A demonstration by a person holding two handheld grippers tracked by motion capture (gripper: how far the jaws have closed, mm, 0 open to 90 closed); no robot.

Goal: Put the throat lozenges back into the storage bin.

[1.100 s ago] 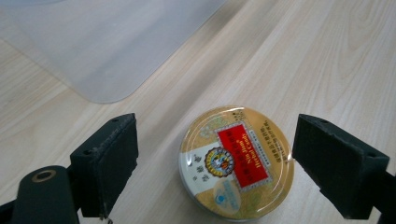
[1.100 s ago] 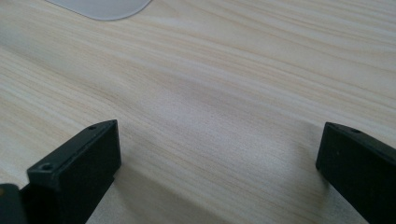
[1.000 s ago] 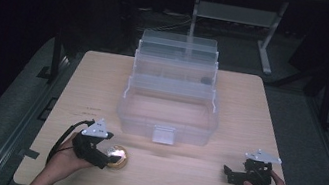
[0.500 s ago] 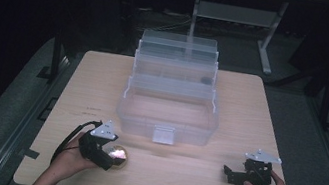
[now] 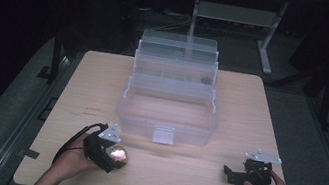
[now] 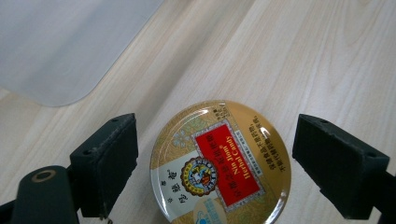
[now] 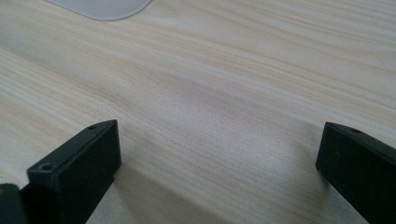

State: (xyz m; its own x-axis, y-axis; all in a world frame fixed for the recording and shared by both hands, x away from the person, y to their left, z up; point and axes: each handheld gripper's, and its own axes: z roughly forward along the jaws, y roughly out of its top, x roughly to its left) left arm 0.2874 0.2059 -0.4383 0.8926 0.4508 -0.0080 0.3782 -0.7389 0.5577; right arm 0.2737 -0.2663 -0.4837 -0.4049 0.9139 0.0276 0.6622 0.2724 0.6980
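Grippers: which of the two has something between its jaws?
The left gripper: its open jaws straddle the round gold candy tin. The right gripper frames bare table.

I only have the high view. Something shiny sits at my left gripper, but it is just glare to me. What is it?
Observer: A round gold candy tin with a red label, lying flat on the table.
Operator: Have the left jaws closed on it?
Observer: No. In the left gripper view the left gripper is open, with wood showing between each pad and the tin's rim.
Operator: And my right gripper, anything between its jaws?
Observer: The right gripper is open over bare wood; a rounded corner of the clear plastic box sits at the top of its view.
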